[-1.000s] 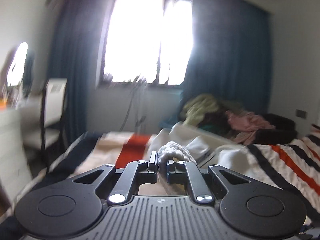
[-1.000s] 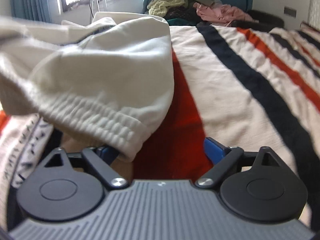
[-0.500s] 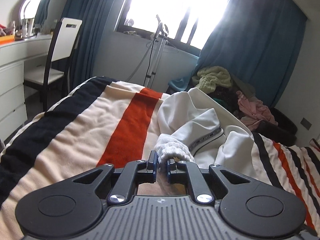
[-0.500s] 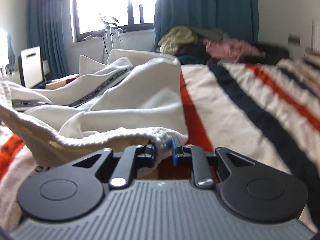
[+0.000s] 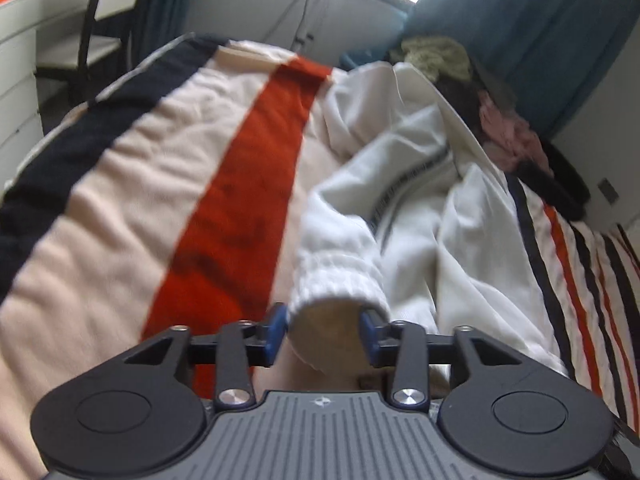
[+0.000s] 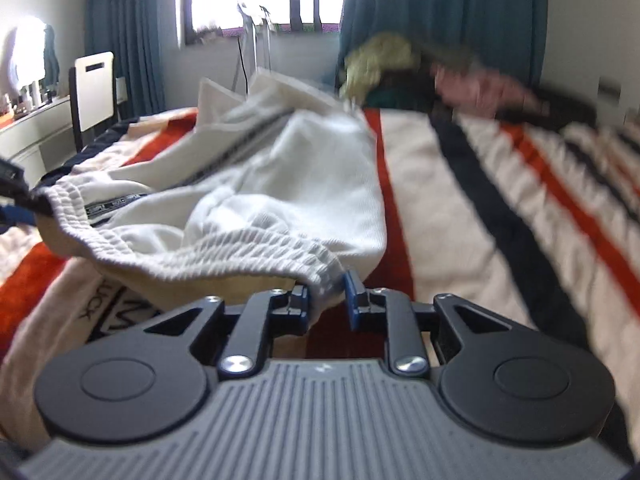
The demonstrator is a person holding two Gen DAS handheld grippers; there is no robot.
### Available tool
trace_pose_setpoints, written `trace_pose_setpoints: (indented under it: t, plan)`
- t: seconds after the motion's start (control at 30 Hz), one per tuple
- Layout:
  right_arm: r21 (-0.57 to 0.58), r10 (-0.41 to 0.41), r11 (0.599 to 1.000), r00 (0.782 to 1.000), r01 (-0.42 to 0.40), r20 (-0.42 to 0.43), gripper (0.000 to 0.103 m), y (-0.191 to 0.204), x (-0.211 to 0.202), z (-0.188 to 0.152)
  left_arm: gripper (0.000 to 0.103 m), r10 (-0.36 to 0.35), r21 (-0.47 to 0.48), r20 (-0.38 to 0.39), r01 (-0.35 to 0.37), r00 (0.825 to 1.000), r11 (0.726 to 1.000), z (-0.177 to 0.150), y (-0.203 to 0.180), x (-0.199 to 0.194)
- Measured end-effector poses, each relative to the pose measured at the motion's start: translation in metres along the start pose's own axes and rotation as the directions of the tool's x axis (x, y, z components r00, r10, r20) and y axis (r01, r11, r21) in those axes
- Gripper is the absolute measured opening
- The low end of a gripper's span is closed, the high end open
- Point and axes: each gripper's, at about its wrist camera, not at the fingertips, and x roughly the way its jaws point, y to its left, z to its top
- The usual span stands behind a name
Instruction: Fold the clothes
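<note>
A white zip-up jacket (image 5: 420, 200) lies rumpled on the striped bed; it also shows in the right wrist view (image 6: 260, 184). My left gripper (image 5: 323, 330) has its jaws apart, and the jacket's ribbed hem (image 5: 340, 280) sits loosely between them. My right gripper (image 6: 328, 300) has its jaws partly apart with the other end of the ribbed hem (image 6: 240, 256) lying against the left pad. The left gripper's tip shows at the far left of the right wrist view (image 6: 16, 204), at the hem's other corner.
The bed cover (image 5: 160, 184) has cream, red and black stripes. A heap of other clothes (image 6: 420, 68) lies at the bed's far end. A chair (image 6: 94, 88) and white dresser (image 5: 20, 60) stand to the left, by blue curtains and a window.
Both grippers have opened from a shut hold on the hem. The left gripper has tilted down toward the bed, and the jacket has settled lower on the cover.
</note>
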Motion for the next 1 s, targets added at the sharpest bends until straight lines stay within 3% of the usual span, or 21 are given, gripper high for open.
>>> trace_pose_setpoints:
  t: [0.07,0.13,0.2,0.4,0.47,0.57,0.67,0.77,0.9,1.0]
  plan:
    - [0.055,0.036,0.998,0.999,-0.037,0.002,0.028,-0.006,-0.002,0.000,0.060,0.003,0.015,-0.008,-0.003,1.000,1.000,-0.008,-0.004,-0.005]
    - [0.109,0.073,0.991,0.997,-0.074,0.010,0.069,-0.012,-0.005,0.000,0.081,-0.003,0.030,-0.003,0.003,1.000,1.000,-0.015,-0.007,-0.014]
    - [0.162,0.109,0.981,0.994,-0.110,0.019,0.084,-0.018,-0.008,0.001,0.085,-0.017,0.047,0.005,0.017,1.000,0.999,-0.019,-0.010,-0.024]
    - [0.316,0.211,0.923,0.976,-0.219,0.059,0.083,-0.036,-0.017,0.002,0.093,-0.123,0.041,0.085,0.120,0.989,0.992,-0.015,-0.018,-0.036]
    - [0.395,0.197,0.894,0.977,-0.214,0.084,0.083,-0.045,-0.013,0.005,0.093,-0.154,0.021,0.108,0.153,0.982,0.988,-0.009,-0.019,-0.033]
    - [0.484,0.169,0.856,0.983,-0.184,0.076,0.083,-0.059,0.002,0.008,0.093,-0.107,0.053,0.109,0.102,0.988,0.993,-0.002,-0.027,-0.023]
    - [0.477,0.142,0.873,0.989,-0.108,-0.037,0.083,-0.060,0.026,0.000,0.093,-0.050,0.131,0.100,0.037,0.994,0.991,0.003,-0.037,-0.012]
    - [0.407,0.111,0.913,0.972,-0.018,-0.206,0.083,-0.050,0.051,-0.013,0.093,-0.025,0.170,0.064,0.014,0.998,0.985,0.003,-0.040,0.000]
    - [0.329,0.066,0.944,0.980,0.000,-0.189,0.083,-0.037,0.046,-0.010,0.093,0.005,0.224,0.046,-0.015,0.999,0.974,0.004,-0.040,0.014]
    - [0.429,0.143,0.900,0.983,-0.079,-0.118,0.083,-0.048,0.038,-0.009,0.093,0.043,0.230,0.006,-0.043,0.999,0.972,0.008,-0.036,0.033]
